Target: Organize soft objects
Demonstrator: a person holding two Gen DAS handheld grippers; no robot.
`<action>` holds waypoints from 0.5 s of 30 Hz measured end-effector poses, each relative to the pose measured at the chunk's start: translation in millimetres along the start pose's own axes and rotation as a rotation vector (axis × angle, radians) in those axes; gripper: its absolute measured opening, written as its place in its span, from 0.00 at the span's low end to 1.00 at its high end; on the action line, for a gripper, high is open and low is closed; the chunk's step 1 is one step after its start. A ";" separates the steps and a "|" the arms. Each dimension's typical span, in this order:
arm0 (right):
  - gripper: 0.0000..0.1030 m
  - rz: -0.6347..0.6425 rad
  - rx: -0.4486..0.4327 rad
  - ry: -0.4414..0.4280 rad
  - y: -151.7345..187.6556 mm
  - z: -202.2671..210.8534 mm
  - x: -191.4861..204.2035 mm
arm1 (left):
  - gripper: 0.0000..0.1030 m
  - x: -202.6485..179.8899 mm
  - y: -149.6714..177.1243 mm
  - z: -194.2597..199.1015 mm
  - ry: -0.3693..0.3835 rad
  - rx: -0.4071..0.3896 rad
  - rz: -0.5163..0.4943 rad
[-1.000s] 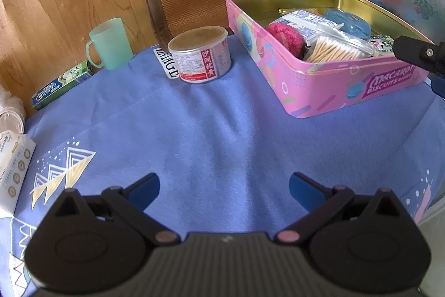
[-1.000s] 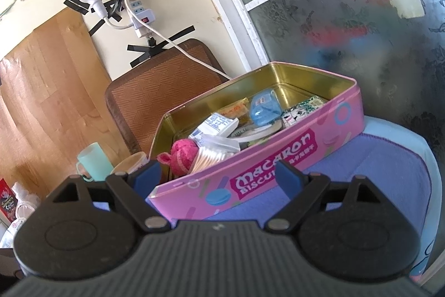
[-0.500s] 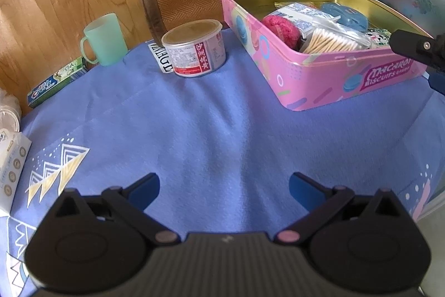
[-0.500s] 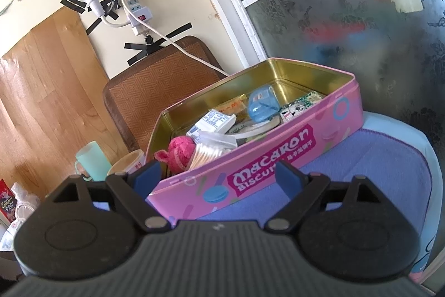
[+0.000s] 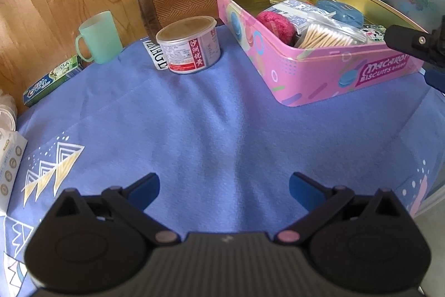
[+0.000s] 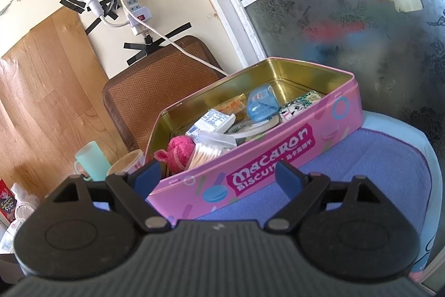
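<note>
Pink fluffy cloth (image 6: pixel 178 152) lies inside the tin (image 6: pixel 319 130), just beyond the right hand-held gripper (image 6: pixel 215 176), whose jaws stand apart. Left hand-held gripper (image 5: pixel 224 185) gapes over the counter (image 5: pixel 222 130). Tin reads "Macaron Biscuits".

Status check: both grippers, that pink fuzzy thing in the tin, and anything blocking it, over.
Left gripper open, empty, over the blue cloth. Right gripper open, empty, at the biscuit tin. Pink fuzzy item in the tin, cotton swab bag against it.

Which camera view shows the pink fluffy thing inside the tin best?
The left wrist view: the pink fluffy thing is seen from above, nearly whole, by the tin wall. The right wrist view shows it partly behind the finger.
</note>
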State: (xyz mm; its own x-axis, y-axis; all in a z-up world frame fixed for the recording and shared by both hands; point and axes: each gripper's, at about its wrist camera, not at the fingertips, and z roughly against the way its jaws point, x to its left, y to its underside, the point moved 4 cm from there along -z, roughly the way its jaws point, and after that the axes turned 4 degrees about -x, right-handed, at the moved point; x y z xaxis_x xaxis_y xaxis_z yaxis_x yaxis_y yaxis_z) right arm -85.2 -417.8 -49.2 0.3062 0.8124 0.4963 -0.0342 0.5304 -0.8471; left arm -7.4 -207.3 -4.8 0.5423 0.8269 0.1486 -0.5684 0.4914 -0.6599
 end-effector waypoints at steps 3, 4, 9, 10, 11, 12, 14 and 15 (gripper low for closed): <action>0.88 0.000 0.000 -0.001 -0.2 0.0 0.0 | 1.00 -0.3 0.0 0.6 0.000 -0.002 -0.001; 0.88 0.001 -0.001 -0.001 -0.2 0.0 0.1 | 1.00 -0.4 -0.1 1.1 -0.001 -0.003 -0.001; 0.88 0.006 -0.002 -0.003 0.4 -0.4 0.2 | 1.00 0.3 -1.1 1.8 0.003 -0.006 0.003; 0.88 0.008 -0.002 -0.002 0.5 -0.3 0.9 | 1.00 0.8 -1.3 2.0 0.005 -0.006 0.005; 0.88 0.009 -0.002 -0.002 0.4 -0.2 1.1 | 1.00 1.5 -1.2 2.2 0.006 -0.007 0.008; 0.88 0.010 -0.002 -0.003 0.3 -0.1 1.7 | 1.00 1.9 -1.2 2.6 0.005 -0.008 0.009; 0.88 0.013 -0.004 -0.003 -0.1 0.6 3.0 | 1.00 2.9 -1.6 2.8 0.004 -0.009 0.010; 0.88 0.015 -0.005 -0.004 -0.5 0.7 3.6 | 1.00 3.6 -1.8 3.1 0.005 -0.010 0.012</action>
State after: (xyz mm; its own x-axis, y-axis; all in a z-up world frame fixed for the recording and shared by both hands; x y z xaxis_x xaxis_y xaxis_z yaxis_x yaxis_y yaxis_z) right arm -84.7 -414.9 -46.9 0.3023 0.8213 0.4839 -0.0340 0.5166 -0.8555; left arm -6.3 -204.4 -0.8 0.5389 0.8312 0.1367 -0.5685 0.4786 -0.6691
